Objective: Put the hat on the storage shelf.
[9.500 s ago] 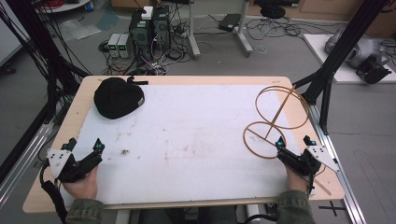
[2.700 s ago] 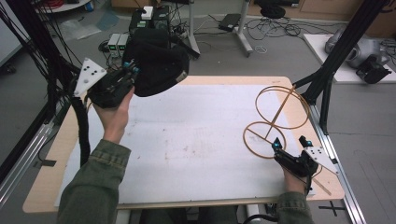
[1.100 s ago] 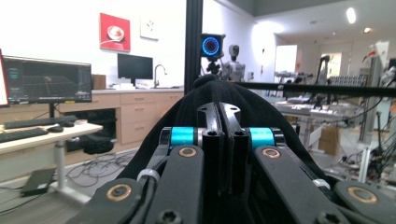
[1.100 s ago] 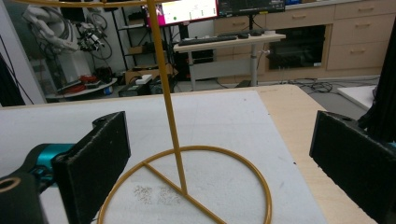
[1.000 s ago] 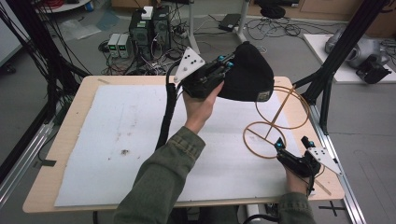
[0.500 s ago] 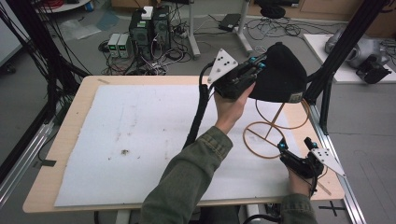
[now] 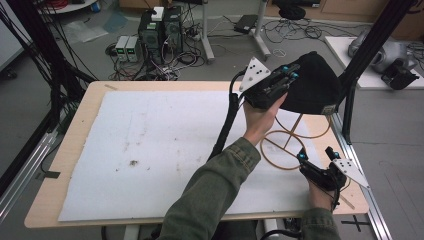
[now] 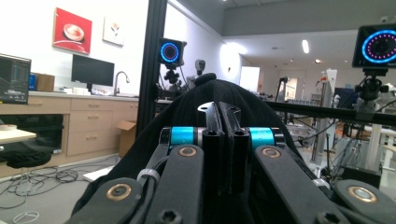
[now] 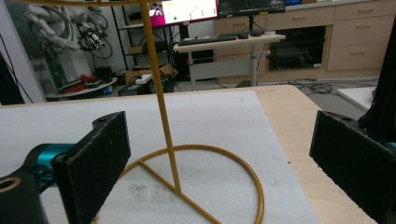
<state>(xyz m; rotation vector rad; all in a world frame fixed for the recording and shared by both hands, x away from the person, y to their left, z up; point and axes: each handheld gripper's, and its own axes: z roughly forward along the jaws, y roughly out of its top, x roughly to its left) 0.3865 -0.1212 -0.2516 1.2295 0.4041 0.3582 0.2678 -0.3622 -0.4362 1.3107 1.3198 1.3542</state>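
Two claws: the left claw [image 7: 287, 75] pinches a black cap [image 7: 315, 90] (upper right of the high view) above the yellow wire stand [image 7: 292, 145], while the right claw [image 7: 317, 159] gapes wide at lower right.

I'm in a robotics lab w/ office bits. Upper left of the high view: computer towers [image 7: 160, 27] on the floor amid tangled cables [image 7: 195, 55]. Black frame posts [image 7: 372, 47] flank my table [image 7: 80, 125]. Left of my left gripper view: wood cabinets [image 8: 88, 126], a monitor [image 8: 92, 71], a sink tap [image 8: 116, 81]; ring-lit cameras [image 8: 169, 51] on stands. Upper left of my right gripper view: a white robot arm [image 9: 51, 23]; top centre, a desk w/ keyboards [image 9: 224, 42].
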